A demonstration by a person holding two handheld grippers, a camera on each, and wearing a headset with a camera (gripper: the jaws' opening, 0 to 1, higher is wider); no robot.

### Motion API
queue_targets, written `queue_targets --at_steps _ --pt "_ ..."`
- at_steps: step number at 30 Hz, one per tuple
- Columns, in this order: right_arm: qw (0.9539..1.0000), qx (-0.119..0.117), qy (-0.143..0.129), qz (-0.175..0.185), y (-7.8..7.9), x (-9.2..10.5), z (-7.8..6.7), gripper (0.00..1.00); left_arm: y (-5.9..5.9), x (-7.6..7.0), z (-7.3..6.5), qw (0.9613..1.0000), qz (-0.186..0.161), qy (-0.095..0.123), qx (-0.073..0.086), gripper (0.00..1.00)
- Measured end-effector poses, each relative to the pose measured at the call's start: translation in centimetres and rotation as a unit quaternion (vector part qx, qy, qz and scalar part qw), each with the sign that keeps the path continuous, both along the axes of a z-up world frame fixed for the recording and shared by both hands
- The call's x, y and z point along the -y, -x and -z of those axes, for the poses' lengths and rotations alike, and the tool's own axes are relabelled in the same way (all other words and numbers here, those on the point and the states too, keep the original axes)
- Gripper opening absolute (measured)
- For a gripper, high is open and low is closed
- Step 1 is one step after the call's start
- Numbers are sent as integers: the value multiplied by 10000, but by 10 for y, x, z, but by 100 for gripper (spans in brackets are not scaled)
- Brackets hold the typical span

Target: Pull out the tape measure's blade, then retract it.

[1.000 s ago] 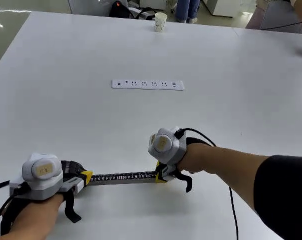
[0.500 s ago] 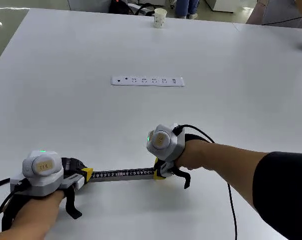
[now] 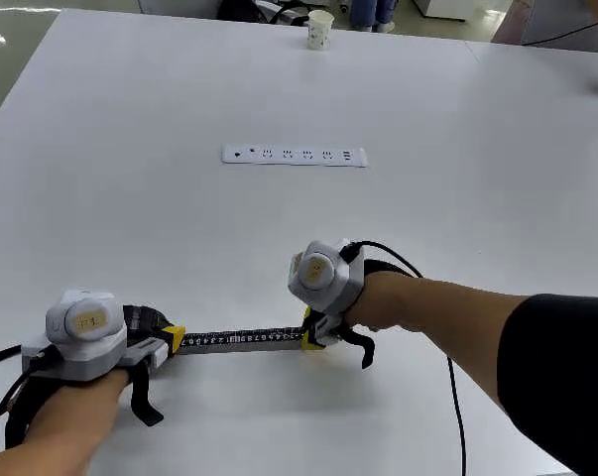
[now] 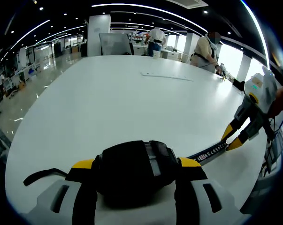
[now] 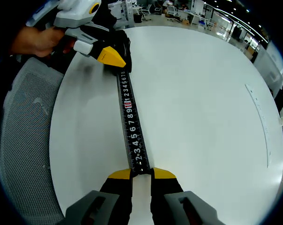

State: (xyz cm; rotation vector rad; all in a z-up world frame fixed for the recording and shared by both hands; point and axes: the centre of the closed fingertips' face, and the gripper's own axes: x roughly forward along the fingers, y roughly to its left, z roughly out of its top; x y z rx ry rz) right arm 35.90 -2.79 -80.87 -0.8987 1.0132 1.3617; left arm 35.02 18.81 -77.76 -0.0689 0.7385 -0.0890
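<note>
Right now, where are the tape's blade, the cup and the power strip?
blade (image 5: 132,124), right gripper view, its numbered middle.
paper cup (image 3: 319,31), head view, its side.
power strip (image 3: 294,156), head view, its top face.

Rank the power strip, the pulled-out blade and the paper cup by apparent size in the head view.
1. power strip
2. blade, nearly as long but thinner
3. paper cup, smallest, though farthest away

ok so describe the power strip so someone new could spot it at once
Start with the big white table. Near its middle lies the power strip, a long flat white bar with a row of sockets. Unlike the upright paper cup at the far edge, it lies flat, low and alone.
</note>
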Motion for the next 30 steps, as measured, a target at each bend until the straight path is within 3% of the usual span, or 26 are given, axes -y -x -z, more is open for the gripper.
queue_targets --at_steps 30 --pt "9999 5 -113 20 2 -7 0 10 3 3 0 10000 -18 1 -33 63"
